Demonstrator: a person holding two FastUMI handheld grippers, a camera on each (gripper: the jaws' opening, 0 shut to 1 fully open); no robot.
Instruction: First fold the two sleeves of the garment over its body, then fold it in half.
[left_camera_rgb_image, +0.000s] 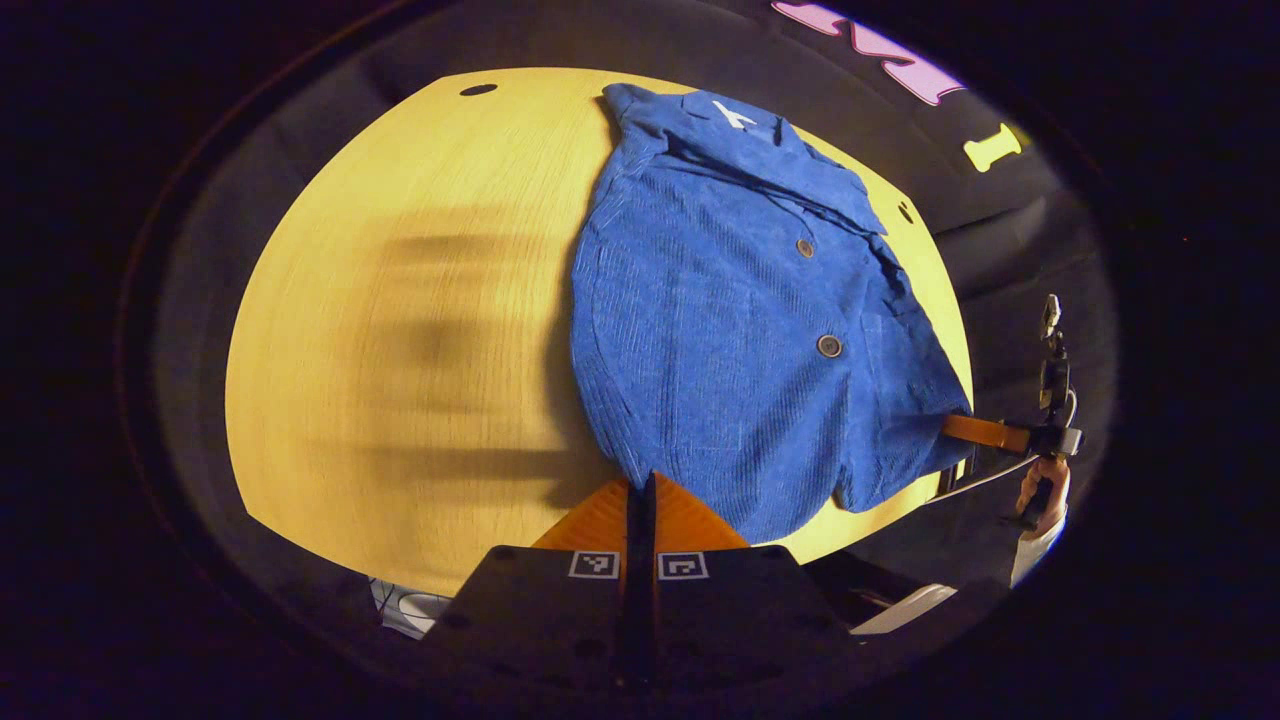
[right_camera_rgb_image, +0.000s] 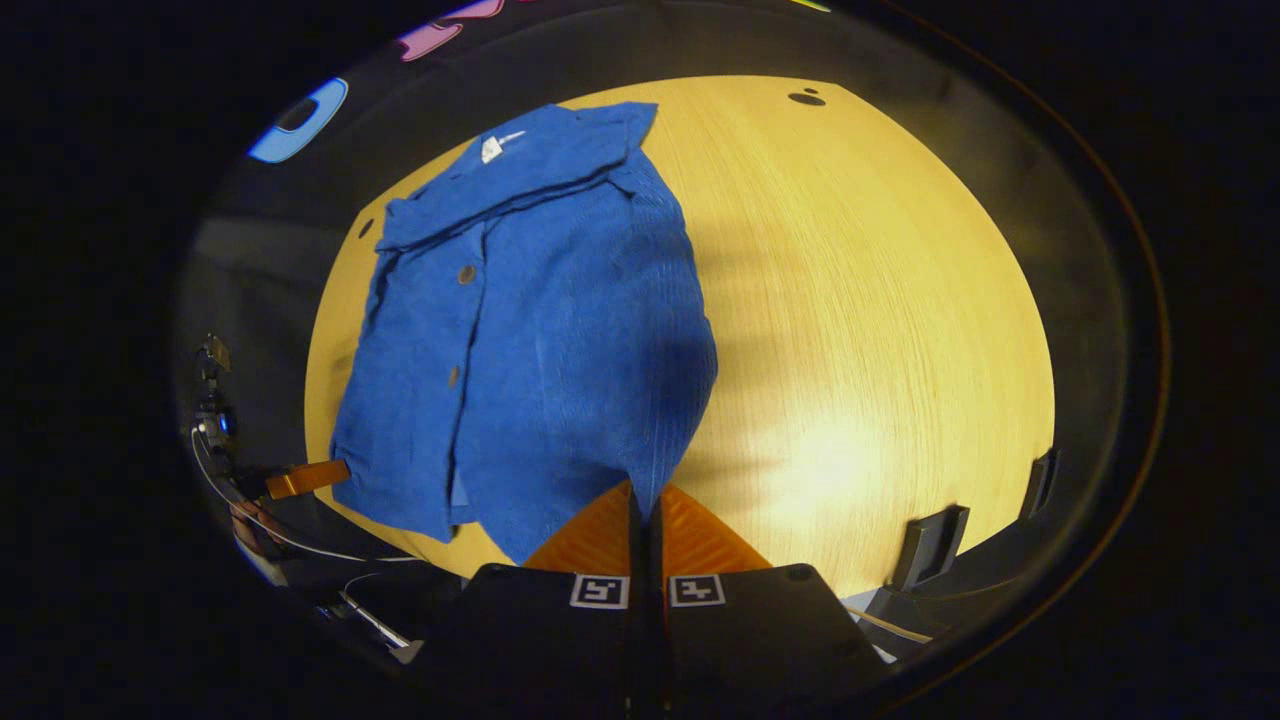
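Now garment (left_camera_rgb_image: 740, 330) hem between tool (left_camera_rgb_image: 641, 490) fingers

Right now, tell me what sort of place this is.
Likely a recording booth: a blue button-up shirt lies on a bare wooden table, black cloth walls surround it, and a hand holds a gripper.

The garment (left_camera_rgb_image: 740, 330) is a blue ribbed shirt with a collar and dark round buttons, and it lies front side up on the wooden table (left_camera_rgb_image: 400, 330). Both sleeves are folded in over its body. Its lower hem is at the near table edge, the collar at the far side.
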